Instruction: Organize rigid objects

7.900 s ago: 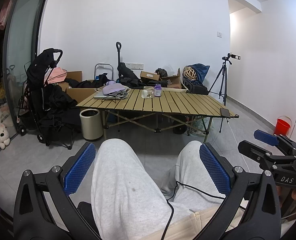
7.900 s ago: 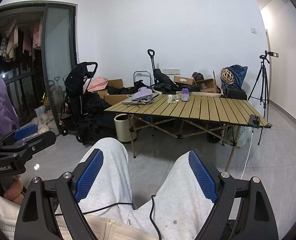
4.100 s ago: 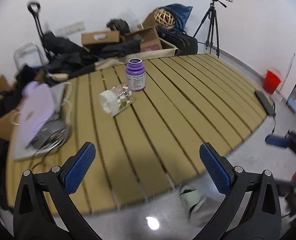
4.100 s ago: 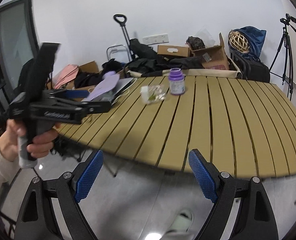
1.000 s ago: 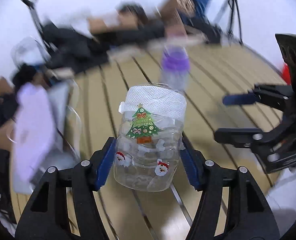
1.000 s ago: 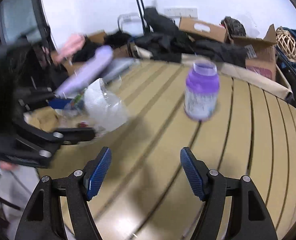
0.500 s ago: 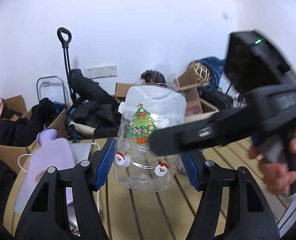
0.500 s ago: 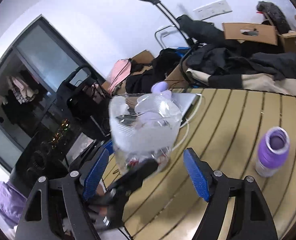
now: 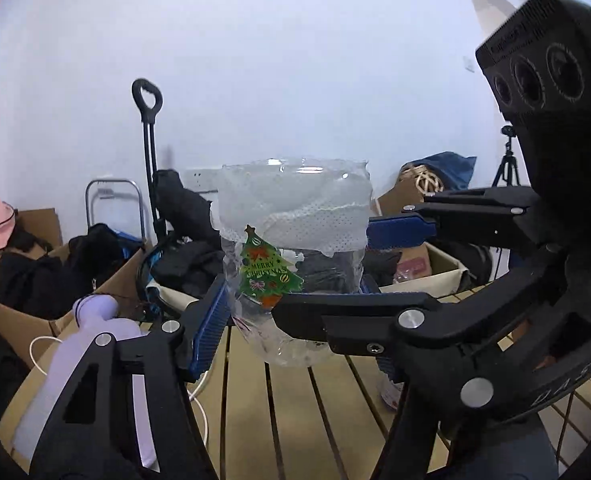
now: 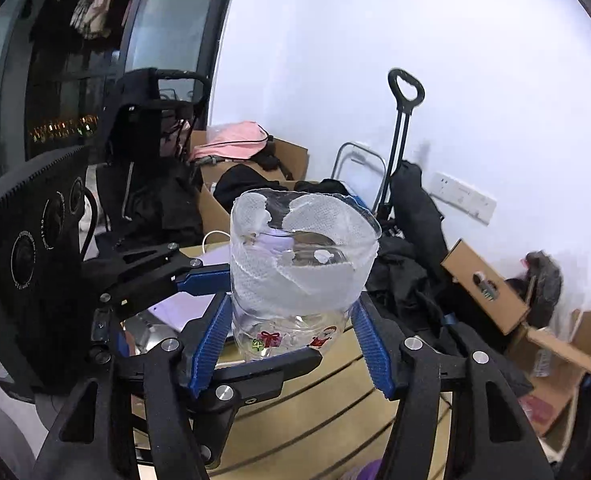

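Closing from both sides, the left gripper (image 9: 291, 312) and the right gripper (image 10: 291, 340), which hung open a moment ago, now pinch the clear plastic Christmas-sticker jar (image 9: 293, 264), lifted above the slatted tan folding table (image 9: 295, 408), suggesting a hand-to-hand transfer.

"MERRY CHRISTMAS" is read on a green tree sticker (image 9: 269, 271) stuck to the near side of the clear plastic jar (image 9: 295, 256). Faint lettering is seen on the right gripper's (image 9: 395, 268) black frame, too dim to be read.
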The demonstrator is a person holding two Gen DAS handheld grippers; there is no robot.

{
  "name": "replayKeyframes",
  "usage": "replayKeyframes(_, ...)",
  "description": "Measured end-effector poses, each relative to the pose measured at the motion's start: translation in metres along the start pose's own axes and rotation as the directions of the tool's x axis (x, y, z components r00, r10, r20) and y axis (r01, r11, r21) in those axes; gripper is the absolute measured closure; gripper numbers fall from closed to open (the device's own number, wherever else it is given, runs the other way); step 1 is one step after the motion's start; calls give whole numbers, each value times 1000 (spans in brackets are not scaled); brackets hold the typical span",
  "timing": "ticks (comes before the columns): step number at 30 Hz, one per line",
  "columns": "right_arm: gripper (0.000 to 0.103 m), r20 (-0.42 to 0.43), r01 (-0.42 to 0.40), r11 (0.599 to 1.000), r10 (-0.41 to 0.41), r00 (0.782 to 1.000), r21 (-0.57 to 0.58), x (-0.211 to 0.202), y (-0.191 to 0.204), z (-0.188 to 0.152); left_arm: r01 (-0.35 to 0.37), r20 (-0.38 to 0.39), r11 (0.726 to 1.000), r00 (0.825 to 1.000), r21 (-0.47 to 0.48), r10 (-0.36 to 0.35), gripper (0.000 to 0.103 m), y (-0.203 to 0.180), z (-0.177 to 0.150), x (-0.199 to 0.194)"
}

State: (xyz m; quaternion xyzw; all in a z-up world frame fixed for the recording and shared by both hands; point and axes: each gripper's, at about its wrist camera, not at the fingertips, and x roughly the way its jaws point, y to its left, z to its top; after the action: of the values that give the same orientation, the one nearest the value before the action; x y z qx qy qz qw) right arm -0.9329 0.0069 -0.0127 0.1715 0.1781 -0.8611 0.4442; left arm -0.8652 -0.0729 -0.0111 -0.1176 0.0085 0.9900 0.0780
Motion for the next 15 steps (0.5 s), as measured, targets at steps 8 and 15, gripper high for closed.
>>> replayKeyframes(8,36,-50,-51,997,54,997,57,35,-37,-25,-17,-92,1000,996,-2,17,44,-2,-22,46)
replayKeyframes(15,36,-89,-58,994,66,994,89,57,-48,-57,-13,-127,1000,992,14,15,44,-7,-51,63)
